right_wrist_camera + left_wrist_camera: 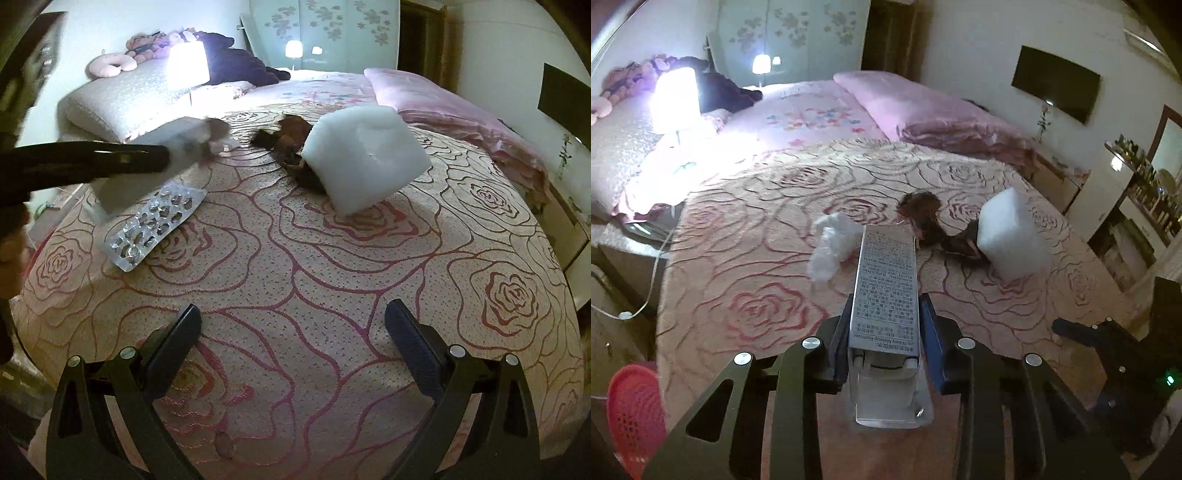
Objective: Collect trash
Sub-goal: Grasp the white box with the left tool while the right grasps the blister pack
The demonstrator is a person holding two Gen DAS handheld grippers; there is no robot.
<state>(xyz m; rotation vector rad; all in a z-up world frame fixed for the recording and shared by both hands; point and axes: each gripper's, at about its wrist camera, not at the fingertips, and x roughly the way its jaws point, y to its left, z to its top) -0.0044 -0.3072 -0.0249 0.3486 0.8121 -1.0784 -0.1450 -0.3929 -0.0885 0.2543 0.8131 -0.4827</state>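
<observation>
My left gripper (884, 314) is shut on a long silver makeup-remover box (884, 288) and holds it above the rose-patterned bedspread (757, 258). The box shows blurred in the right wrist view (155, 162). On the bed lie a crumpled white tissue (831, 245), a white foam block (1012, 236) (365, 155), a dark brown wrapper-like clump (931, 221) (288, 147) and an empty silver blister pack (155, 225). My right gripper (293, 332) is open and empty, low over the bed's near part; it shows at the right of the left wrist view (1108, 343).
A red mesh basket (633, 410) sits low at the left beside the bed. A lit lamp (676, 96) stands by the pillows. Pink quilts (942, 114) lie at the back right. A cable (646, 288) hangs at the bed's left edge.
</observation>
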